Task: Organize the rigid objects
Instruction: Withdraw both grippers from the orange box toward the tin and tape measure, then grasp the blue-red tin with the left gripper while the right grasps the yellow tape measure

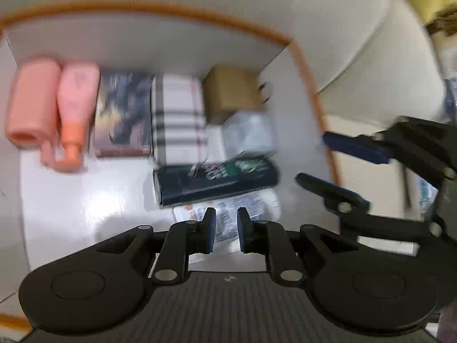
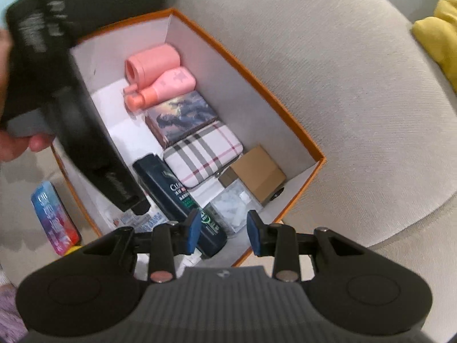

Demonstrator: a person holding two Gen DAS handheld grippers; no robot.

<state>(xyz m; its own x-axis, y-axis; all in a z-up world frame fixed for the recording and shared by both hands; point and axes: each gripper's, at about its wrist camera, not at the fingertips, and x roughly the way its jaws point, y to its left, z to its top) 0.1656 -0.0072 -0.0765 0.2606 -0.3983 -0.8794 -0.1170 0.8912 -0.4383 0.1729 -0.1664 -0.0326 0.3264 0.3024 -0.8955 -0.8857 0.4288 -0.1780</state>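
looking through my left wrist view, i see the orange-rimmed cardboard box point(image 1: 300, 57) with smooth white inner walls, resting on ribbed beige upholstery. along its far wall lie two pink plastic bottles point(image 1: 77, 108), one painted picture box point(image 1: 122, 114), one plaid case point(image 1: 178, 120), one plain brown carton point(image 1: 231, 91) and one clear faceted container point(image 1: 248, 134). nearer lies one dark glossy shampoo bottle point(image 1: 214, 181). my left gripper point(image 1: 226, 230) has its fingers pinched nearly together with nothing between them. the right gripper point(image 1: 337, 165) hangs at the box's right edge.

in my right wrist view, the same box point(image 2: 251, 71) shows the same row, rounded pink bottles point(image 2: 168, 85) at the far end. the right gripper point(image 2: 224, 235) holds its blue-padded fingers point(image 2: 194, 235) apart and empty above the shampoo bottle point(image 2: 177, 194). outside the box lies one colourful tin point(image 2: 54, 217).
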